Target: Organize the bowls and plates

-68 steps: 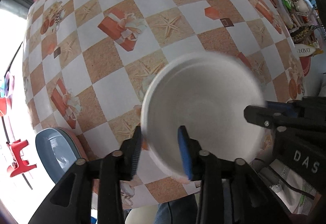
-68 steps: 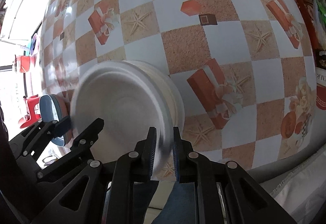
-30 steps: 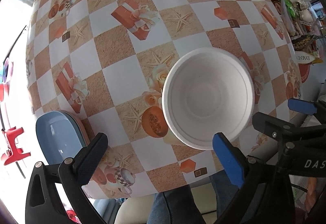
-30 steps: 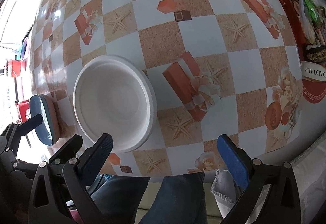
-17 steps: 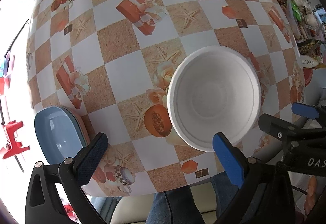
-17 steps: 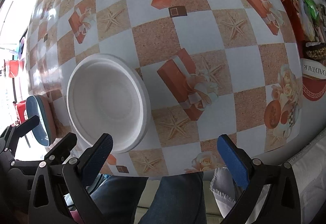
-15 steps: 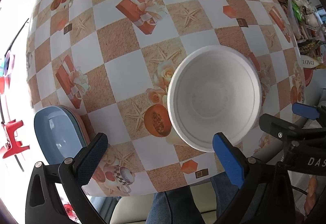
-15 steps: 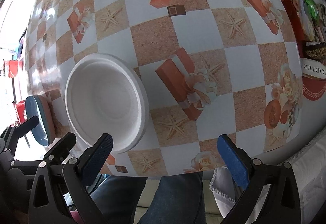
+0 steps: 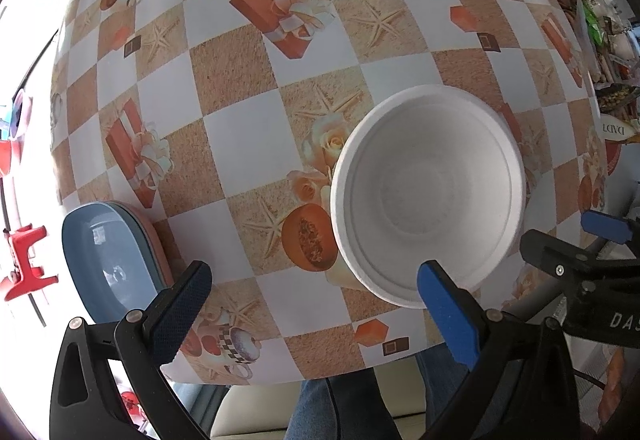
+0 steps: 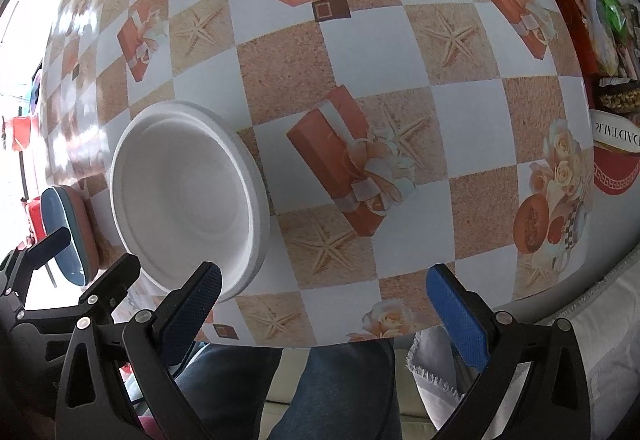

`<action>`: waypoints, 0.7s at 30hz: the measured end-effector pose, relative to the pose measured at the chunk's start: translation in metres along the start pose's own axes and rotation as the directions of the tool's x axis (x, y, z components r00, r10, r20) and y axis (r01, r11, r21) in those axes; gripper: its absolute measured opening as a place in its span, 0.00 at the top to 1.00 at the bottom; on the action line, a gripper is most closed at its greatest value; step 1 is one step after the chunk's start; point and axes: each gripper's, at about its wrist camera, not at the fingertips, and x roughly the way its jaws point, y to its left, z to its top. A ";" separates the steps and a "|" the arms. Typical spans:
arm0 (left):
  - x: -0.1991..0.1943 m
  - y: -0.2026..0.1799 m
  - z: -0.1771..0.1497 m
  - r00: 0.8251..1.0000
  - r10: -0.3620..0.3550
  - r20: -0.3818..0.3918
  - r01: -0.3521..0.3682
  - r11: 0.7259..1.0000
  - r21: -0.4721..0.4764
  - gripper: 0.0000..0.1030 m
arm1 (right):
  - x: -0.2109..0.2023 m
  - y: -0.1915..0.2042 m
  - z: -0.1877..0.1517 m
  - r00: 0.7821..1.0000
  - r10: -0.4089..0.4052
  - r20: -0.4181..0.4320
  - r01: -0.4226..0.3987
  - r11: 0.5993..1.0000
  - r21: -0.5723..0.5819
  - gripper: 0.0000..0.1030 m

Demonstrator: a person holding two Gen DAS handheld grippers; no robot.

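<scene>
A white foam bowl (image 9: 428,195) stands upright near the table's front edge; it also shows in the right wrist view (image 10: 186,195). A blue plate on a pink one (image 9: 110,252) lies at the front left corner, also seen in the right wrist view (image 10: 66,236). My left gripper (image 9: 316,304) is open and empty, held above the front edge, with the bowl just beyond its right finger. My right gripper (image 10: 324,304) is open and empty, to the right of the bowl. The right gripper's black frame (image 9: 580,264) shows at the right of the left wrist view.
The table wears a checkered cloth (image 9: 248,143) with gift boxes and starfish. Clutter of packets and a red tin (image 10: 612,159) sits along the right edge. A person's legs in jeans (image 10: 332,392) are below the front edge. A red stool (image 9: 28,264) stands at left.
Both grippers have let go of the white bowl and opened wide. They have pulled back toward the front edge, and the bowl now rests on the table.
</scene>
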 end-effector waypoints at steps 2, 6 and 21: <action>0.000 0.000 0.001 1.000 0.004 0.002 -0.004 1.000 0.001 0.00 | 0.001 -0.001 0.000 1.000 0.000 -0.001 0.000 1.000 0.002 0.00; 0.002 -0.001 0.003 1.000 0.009 0.001 -0.009 1.000 0.003 0.00 | 0.002 -0.003 0.001 1.000 0.001 -0.002 -0.001 1.000 0.006 0.00; 0.027 0.008 0.021 0.999 0.051 -0.007 -0.051 0.998 -0.043 0.00 | 0.021 -0.004 0.014 1.000 -0.006 -0.018 0.007 1.000 0.011 0.00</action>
